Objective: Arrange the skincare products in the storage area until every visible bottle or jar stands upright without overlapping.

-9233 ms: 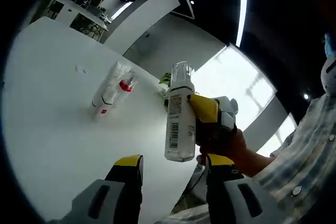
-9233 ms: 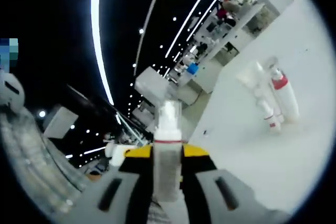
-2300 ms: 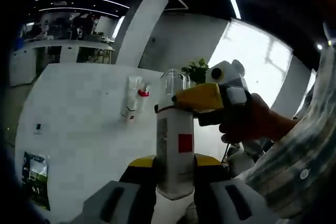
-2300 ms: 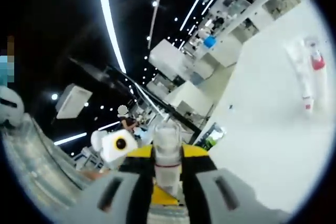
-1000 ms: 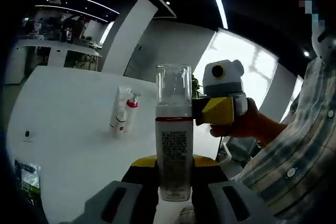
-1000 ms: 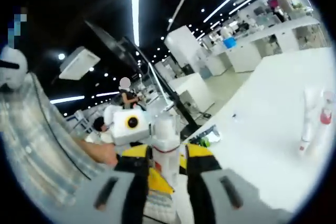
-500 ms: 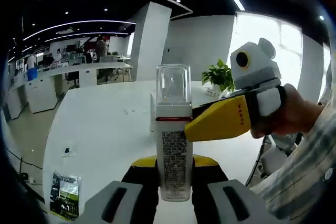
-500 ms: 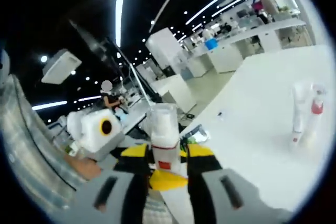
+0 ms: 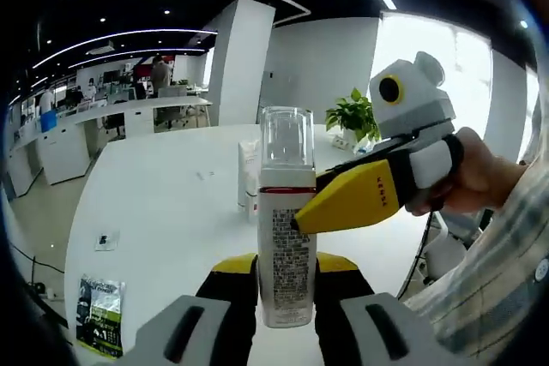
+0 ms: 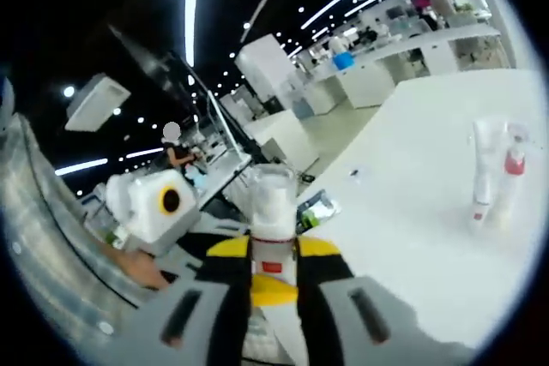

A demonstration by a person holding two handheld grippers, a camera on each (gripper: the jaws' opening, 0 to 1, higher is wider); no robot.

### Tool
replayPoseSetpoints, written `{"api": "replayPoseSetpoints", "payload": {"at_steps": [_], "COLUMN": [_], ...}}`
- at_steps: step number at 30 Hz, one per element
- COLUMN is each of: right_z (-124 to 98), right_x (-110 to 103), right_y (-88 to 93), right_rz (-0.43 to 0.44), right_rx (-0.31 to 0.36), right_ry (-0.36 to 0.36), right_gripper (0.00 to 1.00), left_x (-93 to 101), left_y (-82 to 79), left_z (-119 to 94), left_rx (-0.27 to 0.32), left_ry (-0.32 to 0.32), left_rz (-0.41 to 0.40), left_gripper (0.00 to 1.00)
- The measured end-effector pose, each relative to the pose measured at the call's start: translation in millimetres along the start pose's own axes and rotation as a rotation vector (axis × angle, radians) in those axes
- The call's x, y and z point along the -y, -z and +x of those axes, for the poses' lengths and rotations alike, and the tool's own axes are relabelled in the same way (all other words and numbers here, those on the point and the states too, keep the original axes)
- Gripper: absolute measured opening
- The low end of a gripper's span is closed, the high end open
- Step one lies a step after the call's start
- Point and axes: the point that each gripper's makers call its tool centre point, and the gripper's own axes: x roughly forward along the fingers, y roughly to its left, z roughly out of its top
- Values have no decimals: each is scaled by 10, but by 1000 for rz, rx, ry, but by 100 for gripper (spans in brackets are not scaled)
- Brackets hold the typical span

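A white pump bottle (image 9: 287, 237) with a clear cap stands upright between the yellow jaws of my left gripper (image 9: 287, 267), which is shut on its base. My right gripper (image 9: 300, 216) comes in from the right, one yellow jaw lying across the label, and is shut on the same bottle. In the right gripper view the bottle (image 10: 273, 203) rises between my right gripper (image 10: 273, 255) jaws, with the left gripper (image 10: 273, 291) below it. A white tube (image 10: 482, 165) and a red-collared pump bottle (image 10: 513, 169) stand close together on the white table (image 10: 429, 237). That pair (image 9: 249, 173) also shows partly hidden behind the held bottle.
A green printed packet (image 9: 97, 319) lies near the table's edge, also seen as the packet (image 10: 316, 207) past the bottle. A potted plant (image 9: 354, 117) stands at the far side. A hand (image 9: 480, 182) and a plaid sleeve hold the right gripper.
Both views have swung round. A second ago the right gripper stood beside the bottle; now its jaw lies across the label. The left gripper has kept the bottle throughout.
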Motion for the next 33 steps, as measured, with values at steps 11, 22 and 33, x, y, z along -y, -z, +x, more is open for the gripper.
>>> {"api": "replayPoseSetpoints", "payload": {"at_steps": [11, 22, 33], "right_z": [-142, -350, -551], "right_x": [498, 1104, 1737], "right_y": [131, 32, 27], "right_rz": [10, -120, -236], "right_rx": [29, 54, 102], "right_ry": [126, 319, 536], "right_gripper": [17, 17, 17], "left_x": [-164, -160, -162], "left_y": [394, 297, 421], "left_z": [-70, -141, -248], "left_rx": [-110, -63, -69], "left_ry": [-29, -9, -14], "left_rz": [-74, -165, -232], "left_gripper": [37, 37, 37]}}
